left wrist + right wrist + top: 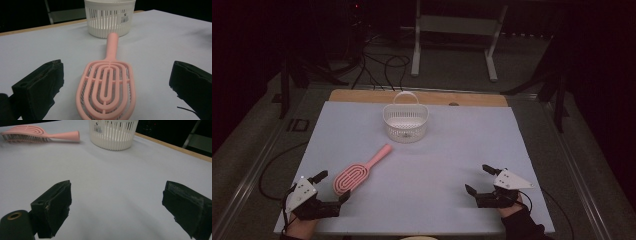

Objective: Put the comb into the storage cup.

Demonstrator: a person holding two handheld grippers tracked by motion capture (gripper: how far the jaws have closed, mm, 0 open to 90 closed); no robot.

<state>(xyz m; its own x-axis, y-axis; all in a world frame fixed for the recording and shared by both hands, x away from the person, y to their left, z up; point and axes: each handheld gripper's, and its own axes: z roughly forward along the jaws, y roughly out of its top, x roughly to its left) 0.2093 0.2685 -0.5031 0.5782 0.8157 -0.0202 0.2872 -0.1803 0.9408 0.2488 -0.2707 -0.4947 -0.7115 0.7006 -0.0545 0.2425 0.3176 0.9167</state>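
High view: left gripper w/ jaws apart, right by the brush.
Brush head's at your fingers near the table's front-left corner, handle aims at the basket; right gripper also spread, farther off.

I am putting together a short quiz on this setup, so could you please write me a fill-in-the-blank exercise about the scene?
1. The hairbrush on the white mat is ____ in colour.
2. The brush's handle points toward the white ____.
3. The head of the brush lies between the jaws of the ____ gripper, which stand open.
4. The right gripper holds ____.

Missing words: pink; basket; left; nothing
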